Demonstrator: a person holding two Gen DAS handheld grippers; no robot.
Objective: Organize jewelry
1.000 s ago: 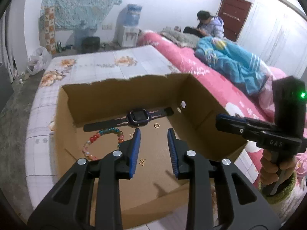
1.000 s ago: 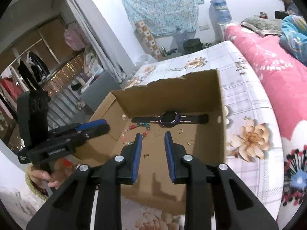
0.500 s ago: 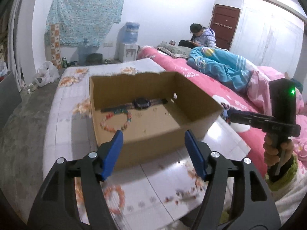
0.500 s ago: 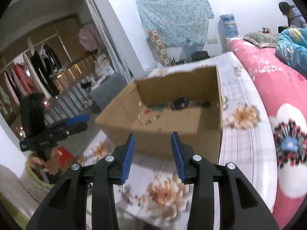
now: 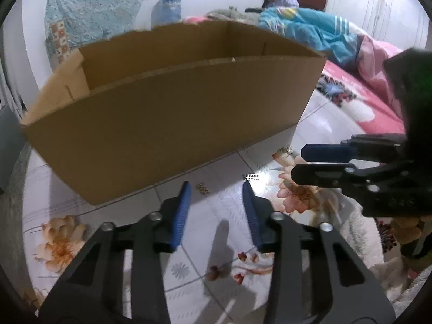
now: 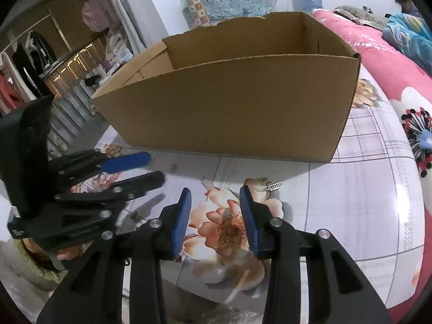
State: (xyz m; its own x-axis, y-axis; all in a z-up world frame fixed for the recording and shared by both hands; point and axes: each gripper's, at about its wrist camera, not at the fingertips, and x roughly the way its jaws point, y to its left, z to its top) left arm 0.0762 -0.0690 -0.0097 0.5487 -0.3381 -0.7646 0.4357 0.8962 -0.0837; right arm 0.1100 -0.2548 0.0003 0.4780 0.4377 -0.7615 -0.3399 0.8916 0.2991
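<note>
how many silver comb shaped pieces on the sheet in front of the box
2. The left silver piece lies just left of the printed flower; the right silver piece sits at its top right petal. The cardboard box hides its inside, so more may exist.

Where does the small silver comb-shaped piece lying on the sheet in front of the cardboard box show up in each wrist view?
Left wrist: silver comb-shaped piece lies centre-right, just beyond the left gripper's right finger tip.
Right wrist: it lies centre, just beyond the right gripper, left of a similar piece.
Shared landmark: the cardboard box, right behind it.
</note>
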